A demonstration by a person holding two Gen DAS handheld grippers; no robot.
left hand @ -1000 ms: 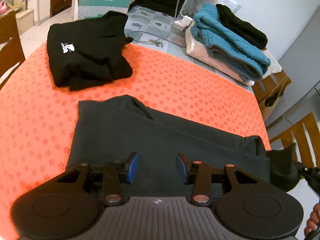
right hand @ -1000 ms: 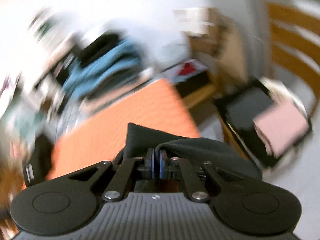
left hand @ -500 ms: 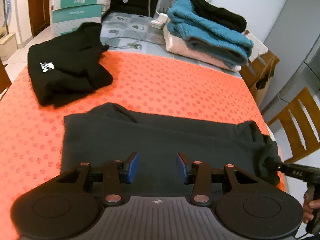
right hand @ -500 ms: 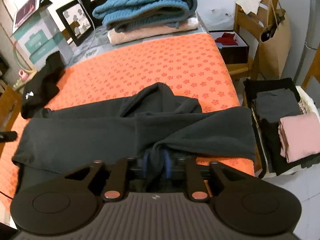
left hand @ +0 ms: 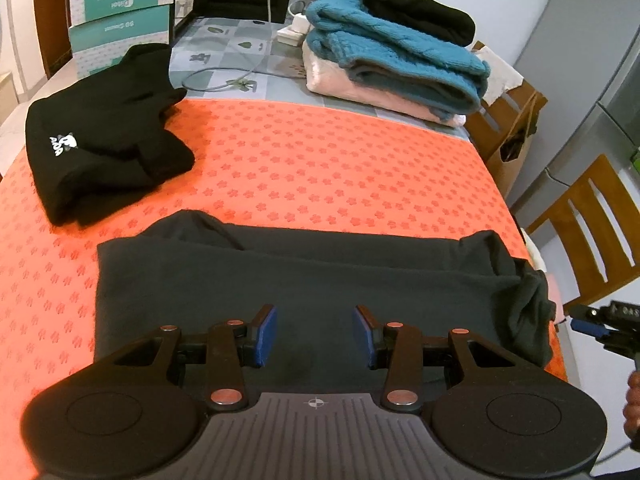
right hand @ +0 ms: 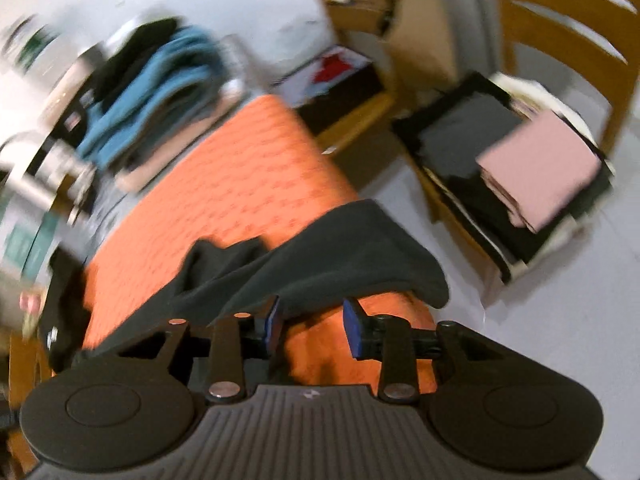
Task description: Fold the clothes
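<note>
Left wrist view: my left gripper [left hand: 315, 333] hangs over the near long edge of the dark grey garment [left hand: 304, 276], jaws spread with only flat cloth below them, nothing pinched. The garment lies as a long band across the orange cloth [left hand: 320, 168], its long axis running left to right across my view. Its left end is square and flat; its right end is bunched and droops over the table's right edge, just beside my right gripper [left hand: 588, 322], which pokes in from there. So the right hand is the nearer one to that messy end, and the left hand to the square end. Beyond the band the orange cloth is bare up to the folded black top [left hand: 100, 152] and the blue sweater [left hand: 396, 56] on its stack, so there is room to fold away from me.

Right wrist view: blurred. My right gripper's [right hand: 312, 326] jaws have just been opening and now stand spread; the garment's [right hand: 320, 268] end lies just ahead of the pads, draped on the table corner, no longer pinched. To the right is open floor and a chair [right hand: 568, 40].
</note>
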